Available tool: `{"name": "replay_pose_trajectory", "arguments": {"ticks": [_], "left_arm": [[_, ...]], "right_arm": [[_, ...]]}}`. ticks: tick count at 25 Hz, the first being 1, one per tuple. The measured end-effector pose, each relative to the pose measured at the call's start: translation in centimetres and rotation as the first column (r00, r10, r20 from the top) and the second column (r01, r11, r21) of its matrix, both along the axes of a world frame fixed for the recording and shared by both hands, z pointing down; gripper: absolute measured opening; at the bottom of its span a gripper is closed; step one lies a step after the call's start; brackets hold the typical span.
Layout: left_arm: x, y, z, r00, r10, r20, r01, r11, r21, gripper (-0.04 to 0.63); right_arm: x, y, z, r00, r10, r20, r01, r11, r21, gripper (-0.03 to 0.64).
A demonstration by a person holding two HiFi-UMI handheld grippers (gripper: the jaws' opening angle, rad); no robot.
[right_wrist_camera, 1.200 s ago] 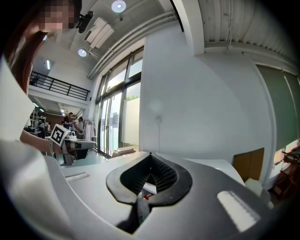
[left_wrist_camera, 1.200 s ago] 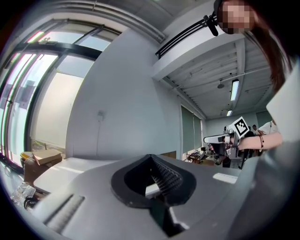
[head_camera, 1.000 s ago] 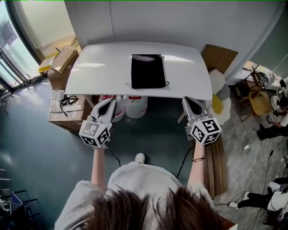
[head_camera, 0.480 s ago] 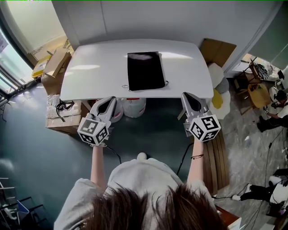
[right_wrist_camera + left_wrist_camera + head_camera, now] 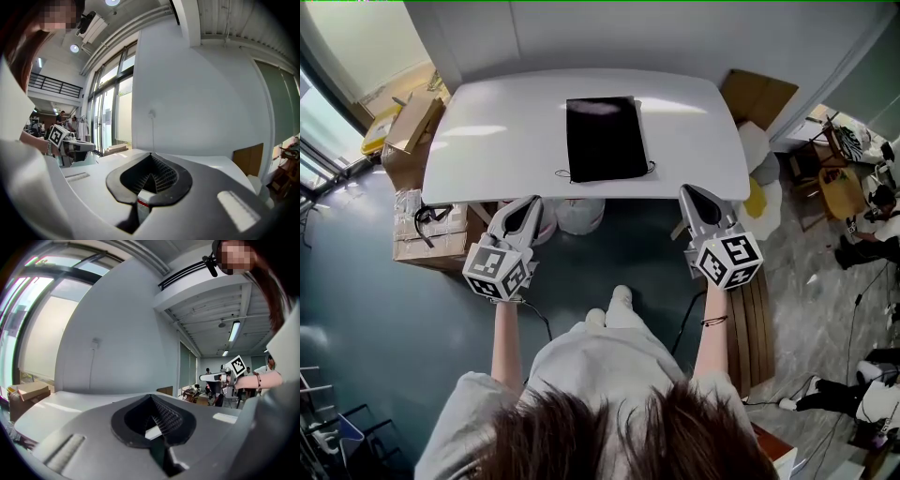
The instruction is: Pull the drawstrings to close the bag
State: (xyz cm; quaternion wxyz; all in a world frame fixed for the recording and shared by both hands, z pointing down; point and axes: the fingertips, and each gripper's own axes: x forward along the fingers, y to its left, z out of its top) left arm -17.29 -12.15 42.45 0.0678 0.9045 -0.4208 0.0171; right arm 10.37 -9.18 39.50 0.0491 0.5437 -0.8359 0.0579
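Lying on table (image 5: 487,150), bag (image 5: 603,139) beyond both grippers.

Matt black cloth bag (image 5: 603,139) lies on a smooth, glossy white table (image 5: 487,150); brown cardboard boxes (image 5: 411,120) look dull.

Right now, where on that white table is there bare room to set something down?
The white table is bare on both sides of the black drawstring bag, out to its left and right edges, plus a narrow strip behind the bag. Tightest is the front edge, where the drawstrings loop out at the bag's corners.
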Motion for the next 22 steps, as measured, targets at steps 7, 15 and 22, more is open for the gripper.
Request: {"name": "replay_pose_trajectory", "arguments": {"ticks": [7, 15, 22], "left_arm": [[1.2, -1.7, 0.4, 1.0, -0.017, -0.011, 0.017, 1.0, -0.013, -0.005], [3.3, -4.9, 0.3, 0.998, -0.06, -0.005, 0.06, 0.998, 0.01, -0.005], [5.6, -7.5, 0.7, 0.997, -0.073, 0.001, 0.073, 0.997, -0.003, -0.005]], "right_arm": [[0.8, -2.5, 0.5, 0.998, -0.057, 0.004, 0.057, 0.998, -0.021, 0.014], [2.4, -7.0, 0.3, 0.991, -0.126, 0.042, 0.127, 0.992, -0.012, 0.014], [4.3, -10.3, 0.5, 0.984, -0.166, 0.057, 0.168, 0.985, -0.03, 0.014]]}}
